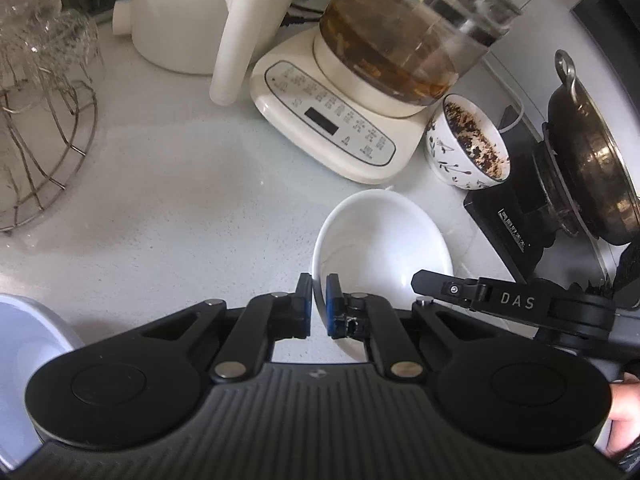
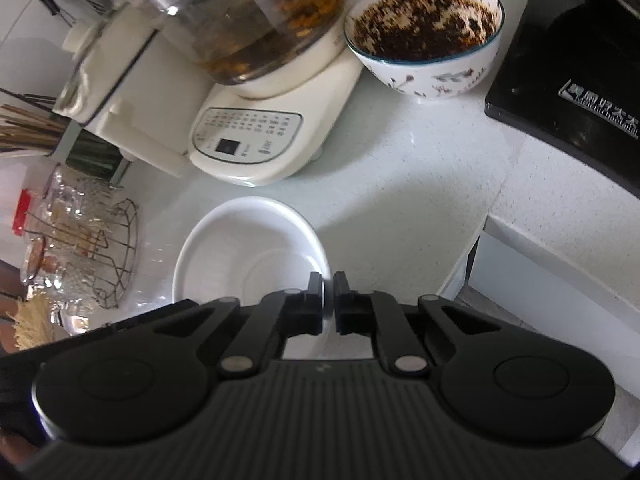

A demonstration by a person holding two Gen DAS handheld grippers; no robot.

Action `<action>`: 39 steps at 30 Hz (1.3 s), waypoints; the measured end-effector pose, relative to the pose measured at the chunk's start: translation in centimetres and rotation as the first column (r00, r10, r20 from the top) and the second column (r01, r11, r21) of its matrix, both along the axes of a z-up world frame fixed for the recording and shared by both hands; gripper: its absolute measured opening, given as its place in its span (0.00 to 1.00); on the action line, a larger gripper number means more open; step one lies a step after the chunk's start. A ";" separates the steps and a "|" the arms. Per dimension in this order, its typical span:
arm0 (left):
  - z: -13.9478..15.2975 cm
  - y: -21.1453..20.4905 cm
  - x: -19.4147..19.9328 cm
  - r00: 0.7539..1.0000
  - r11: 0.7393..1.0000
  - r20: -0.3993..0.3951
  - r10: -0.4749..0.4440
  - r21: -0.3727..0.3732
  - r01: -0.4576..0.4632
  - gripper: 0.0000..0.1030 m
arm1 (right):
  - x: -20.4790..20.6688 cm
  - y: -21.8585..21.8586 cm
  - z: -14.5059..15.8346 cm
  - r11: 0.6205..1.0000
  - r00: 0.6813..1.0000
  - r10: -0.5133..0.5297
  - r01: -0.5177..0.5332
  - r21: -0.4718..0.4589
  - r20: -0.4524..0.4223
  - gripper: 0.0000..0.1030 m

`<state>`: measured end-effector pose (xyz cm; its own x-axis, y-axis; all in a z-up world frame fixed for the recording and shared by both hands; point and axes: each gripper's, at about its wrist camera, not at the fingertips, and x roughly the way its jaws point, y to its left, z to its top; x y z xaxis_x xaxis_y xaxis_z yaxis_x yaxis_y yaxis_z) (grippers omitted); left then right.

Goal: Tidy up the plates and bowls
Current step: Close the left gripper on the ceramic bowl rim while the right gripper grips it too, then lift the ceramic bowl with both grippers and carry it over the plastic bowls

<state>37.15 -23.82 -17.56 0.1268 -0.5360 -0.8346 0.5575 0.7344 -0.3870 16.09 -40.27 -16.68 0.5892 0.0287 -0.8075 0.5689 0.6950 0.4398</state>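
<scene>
From the left wrist camera, the left gripper [image 1: 319, 286] is nearly closed, and it pinches the near left rim of a plain white round bowl [image 1: 384, 244]. One blue pad is outside the rim and one is inside. The bowl sits tilted over the pale speckled counter [image 1: 168, 184]. The black tip of the right gripper [image 1: 430, 282] reaches the bowl's right rim. Just behind the white bowl stands a small flowery bowl with dark crumbs inside [image 1: 468, 148]. Beside it is a cream kettle base with buttons and a glass pot of brown tea [image 1: 360, 92]. A white jug with a long handle [image 1: 208, 16] stands at the back of the counter. A wire rack with glass things [image 1: 44, 120] is at the left edge. A dark wok on a black stove [image 1: 588, 168] is at the right.

From the right wrist camera, the right gripper [image 2: 328, 292] is nearly closed on the white bowl's [image 2: 240, 248] right rim, with the rim between its black fingers. The crumb bowl [image 2: 428, 36] is at the back, near the kettle base [image 2: 256, 128]. The wire rack [image 2: 100, 252] is at the left, and the stove's black corner [image 2: 560, 92] is at the right.
</scene>
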 end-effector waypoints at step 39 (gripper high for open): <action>13.0 15.0 -2.5 0.949 0.958 0.162 0.270 -0.143 -0.248 0.08 | 3.0 10.6 11.3 0.960 0.940 0.274 -0.257 -0.106 0.203 0.08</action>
